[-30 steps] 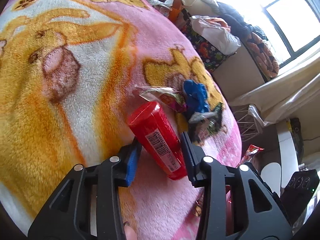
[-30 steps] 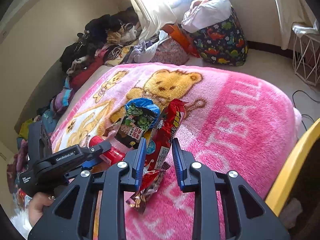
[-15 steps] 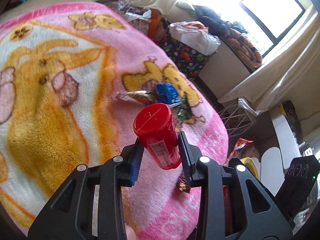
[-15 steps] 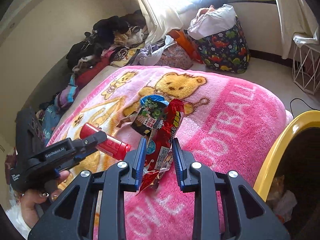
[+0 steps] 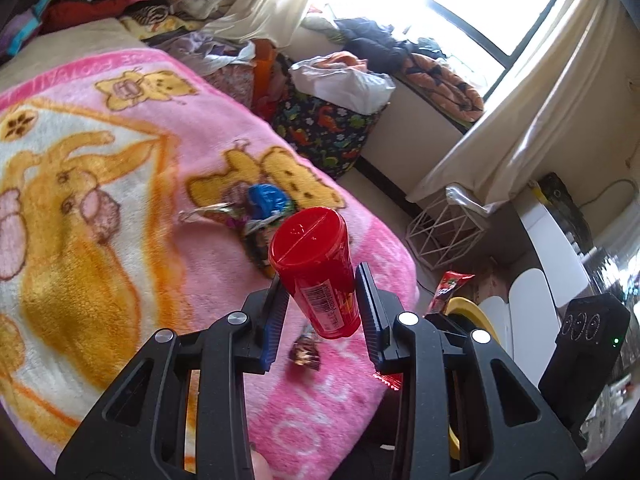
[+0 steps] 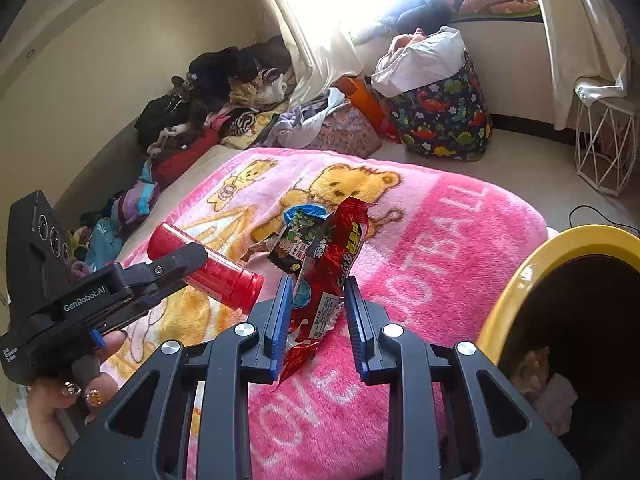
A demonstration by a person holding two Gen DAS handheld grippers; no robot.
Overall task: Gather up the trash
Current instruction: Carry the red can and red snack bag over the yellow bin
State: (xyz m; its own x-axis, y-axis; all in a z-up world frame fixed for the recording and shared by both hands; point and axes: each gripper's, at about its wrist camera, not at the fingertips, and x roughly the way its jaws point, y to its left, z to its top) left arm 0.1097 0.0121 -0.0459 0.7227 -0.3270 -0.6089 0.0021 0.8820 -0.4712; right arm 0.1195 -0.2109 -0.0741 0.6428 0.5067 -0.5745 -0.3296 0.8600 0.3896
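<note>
My left gripper (image 5: 320, 300) is shut on a red plastic tube (image 5: 316, 264) with a barcode label, held in the air above the pink bear blanket (image 5: 120, 184); the tube also shows in the right wrist view (image 6: 208, 268). My right gripper (image 6: 316, 304) is shut on a red snack wrapper (image 6: 332, 264), held upright above the blanket (image 6: 440, 240). A blue and green wrapper pile (image 5: 264, 204) lies on the blanket, also visible in the right wrist view (image 6: 298, 232). A small brown wrapper (image 5: 306, 354) lies near the blanket's edge. A yellow-rimmed bin (image 6: 520, 280) stands at the right.
A dinosaur-print bag (image 6: 444, 116) with a white plastic bag stands on the floor by the window. A white wire stand (image 6: 604, 144) is at the far right. Clothes (image 6: 224, 92) are piled along the wall behind the bed.
My left gripper closed on the red tube and lifted it off the blanket. My right gripper lifted the red wrapper and moved right, bringing the yellow bin into view.
</note>
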